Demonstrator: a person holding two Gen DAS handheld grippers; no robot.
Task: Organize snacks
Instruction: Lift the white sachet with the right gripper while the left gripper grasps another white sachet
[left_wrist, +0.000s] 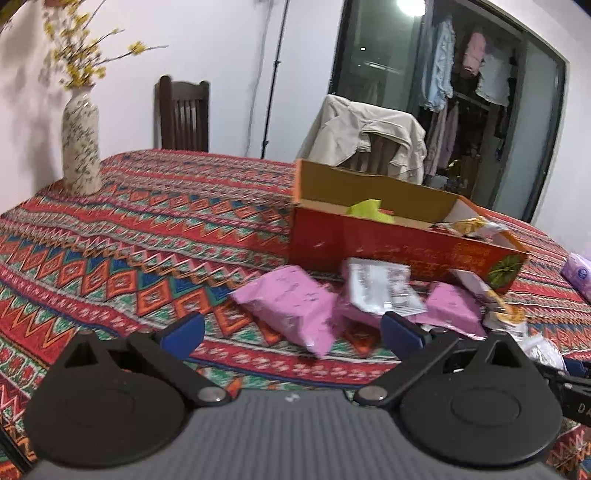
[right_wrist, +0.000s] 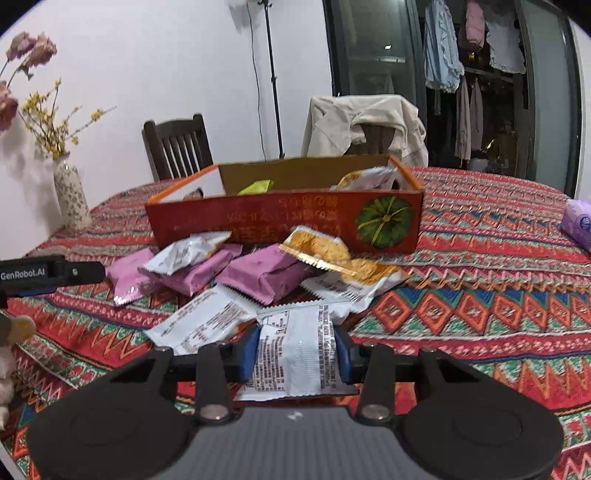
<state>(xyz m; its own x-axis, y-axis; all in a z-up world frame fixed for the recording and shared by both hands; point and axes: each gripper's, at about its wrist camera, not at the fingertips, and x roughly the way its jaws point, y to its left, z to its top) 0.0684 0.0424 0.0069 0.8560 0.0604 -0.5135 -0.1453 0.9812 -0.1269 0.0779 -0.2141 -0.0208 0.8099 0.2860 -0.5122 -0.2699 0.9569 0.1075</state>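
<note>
The right gripper (right_wrist: 295, 350) has its blue pads pressed against both sides of a white snack packet (right_wrist: 291, 354), printed side up. The packet sits squarely between the fingers, its near end lying back toward the gripper body and its far end projecting forward past the fingertips. It is clamped.

The left gripper (left_wrist: 291, 330) stands with its fingers wide apart and nothing between the pads. It hovers over the patterned tablecloth (left_wrist: 129, 240). A pink packet (left_wrist: 291, 306) lies just ahead of the gap between the fingers, apart from both pads.

The remaining snacks lie in a loose heap on the cloth, between the grippers and a red cardboard box (right_wrist: 284, 225). In the right wrist view the heap includes pink packets (right_wrist: 258, 271), white packets (right_wrist: 207, 321) and an orange-and-white packet (right_wrist: 325, 254) that leans against the box front. Several overlap one another.

The box is open at the top. It bears a green pumpkin picture on its front face. Inside it a yellow-green packet (right_wrist: 256, 186) and an orange-and-white packet (right_wrist: 369, 177) are visible above the rim.

A speckled vase (left_wrist: 81, 144) with yellow flowers stands at the far left of the table, well apart from the box. A purple pack (right_wrist: 578, 223) lies at the far right edge. The left wrist view is blurred.
</note>
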